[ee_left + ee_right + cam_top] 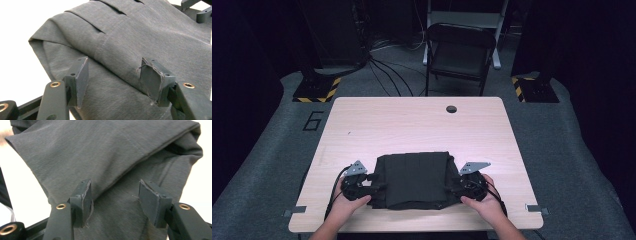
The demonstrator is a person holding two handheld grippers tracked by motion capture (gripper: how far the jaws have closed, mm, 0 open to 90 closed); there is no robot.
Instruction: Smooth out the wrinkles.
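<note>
Jaws of the left gripper (pixel 113 75) are standing wide, pads apart, with the dark grey folded fabric garment (pixel 140 37) lying under and between them; pads are not pressing on the cloth, nothing is being gripped. One pad (pixel 82 80) is sitting over the lower layer of the garment, the other over a folded seam edge. In the high view the left gripper (pixel 374 186) is pointing inward at the garment's left edge, with the person's left hand (pixel 348 202) wrapping its body from behind.

Right gripper (pixel 114 200) is showing the same: jaws spread wide, cloth running between them, pads clear of the fabric on both sides, so not holding. Its frayed pad (pixel 150 200) is hovering over a fold where an upper layer is crossing a lower one. In the high view the right gripper (pixel 452 189) is pointing at the garment's right edge, with the right hand (pixel 482 202) behind it.

The garment (pixel 414 181) is lying flat, folded into a rough rectangle, between the two grippers, with pleats or slits showing near its far edge. It is resting on the light wooden table (pixel 412 125), on the person's side of it. Far from the garment, a round cable hole (pixel 451 109) is sitting near the table's back edge. Beyond the garment and past the table, a dark folding chair (pixel 459 52) is standing on the grey floor.
</note>
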